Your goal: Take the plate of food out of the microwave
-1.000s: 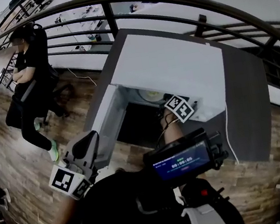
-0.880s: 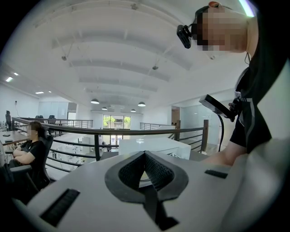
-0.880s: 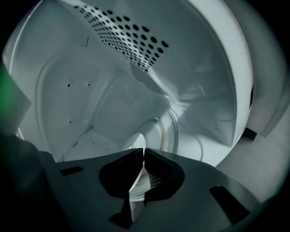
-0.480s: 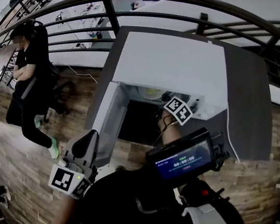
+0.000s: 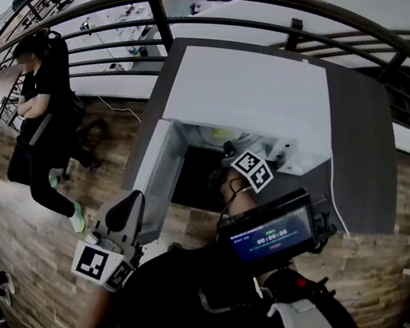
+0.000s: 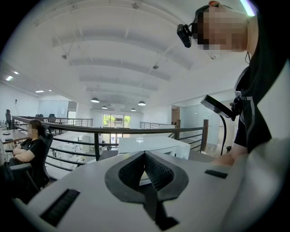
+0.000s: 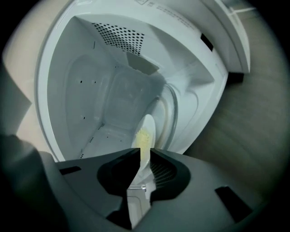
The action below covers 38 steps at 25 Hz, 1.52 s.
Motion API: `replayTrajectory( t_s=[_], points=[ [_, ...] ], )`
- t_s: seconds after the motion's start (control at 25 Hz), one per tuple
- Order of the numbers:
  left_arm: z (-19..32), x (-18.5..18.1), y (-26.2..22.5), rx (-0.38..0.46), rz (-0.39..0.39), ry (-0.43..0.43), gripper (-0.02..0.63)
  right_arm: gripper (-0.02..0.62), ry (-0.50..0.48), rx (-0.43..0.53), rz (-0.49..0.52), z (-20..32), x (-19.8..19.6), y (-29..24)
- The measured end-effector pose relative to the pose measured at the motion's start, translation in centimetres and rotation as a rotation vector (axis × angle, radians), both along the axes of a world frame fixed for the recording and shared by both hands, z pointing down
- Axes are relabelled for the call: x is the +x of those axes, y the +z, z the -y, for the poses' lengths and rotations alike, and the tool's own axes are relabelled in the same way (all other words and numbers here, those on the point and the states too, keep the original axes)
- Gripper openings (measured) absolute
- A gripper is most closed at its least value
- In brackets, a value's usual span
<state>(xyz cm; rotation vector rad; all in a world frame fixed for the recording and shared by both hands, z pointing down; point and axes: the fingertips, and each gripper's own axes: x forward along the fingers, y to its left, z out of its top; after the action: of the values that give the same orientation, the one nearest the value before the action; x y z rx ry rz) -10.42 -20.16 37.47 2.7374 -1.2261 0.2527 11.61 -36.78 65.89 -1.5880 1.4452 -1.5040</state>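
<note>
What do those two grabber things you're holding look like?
The left hand-held gripper and right hand-held gripper have pale grey shells and black ribbed pads. Each carries a white cube with black square markers. The person wears a black short-sleeved top.

The left gripper is seen from behind across the bottom of the frame. Its pale body is wide, and its two dark ribbed pads are closed together at the tips with nothing gripped. A white microwave is seen just beyond the tips. A dark metal railing is run across the view behind the microwave. To the left of the microwave, a person in dark clothes is seated in a dark chair. To the right of the microwave, a standing person in a dark top is shown close up. A small camera is worn on the head and a flat screen is mounted at chest height. High above the microwave, round lamps are hung from a white arched ceiling.
</note>
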Motion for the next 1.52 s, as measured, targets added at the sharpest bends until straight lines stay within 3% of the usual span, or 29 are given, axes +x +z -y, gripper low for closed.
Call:
replayTrajectory(
  t_s=[0.32, 0.6, 0.76, 1.08, 1.28, 1.52],
  points=[
    [-0.1, -0.8, 0.0, -0.008, 0.001, -0.018, 0.003, 0.106, 0.008, 0.025, 0.214, 0.2, -4.7, -1.0],
    [-0.2, -2.0, 0.2, -0.013, 0.006, -0.035, 0.003, 0.106, 0.105, 0.083, -0.033, 1.0, 0.7, -2.2],
    [-0.5, -1.6, 0.1, -0.016, 0.015, -0.024, 0.003, 0.158, 0.123, 0.084, -0.16, 1.5, 3.8, -1.8],
    [-0.7, -2.1, 0.1, -0.014, 0.035, -0.024, 0.003, 0.169, 0.05, 0.015, -0.366, 3.2, 4.8, -1.3],
    [-0.5, -2.4, -0.1, -0.009, 0.034, -0.041, 0.003, 0.169, 0.058, 0.069, -0.265, 1.6, 3.2, -2.6],
    [-0.1, -1.8, -0.4, -0.006, -0.012, -0.026, 0.003, 0.169, 0.073, 0.102, 0.167, -0.8, -4.7, -2.7]
  ],
)
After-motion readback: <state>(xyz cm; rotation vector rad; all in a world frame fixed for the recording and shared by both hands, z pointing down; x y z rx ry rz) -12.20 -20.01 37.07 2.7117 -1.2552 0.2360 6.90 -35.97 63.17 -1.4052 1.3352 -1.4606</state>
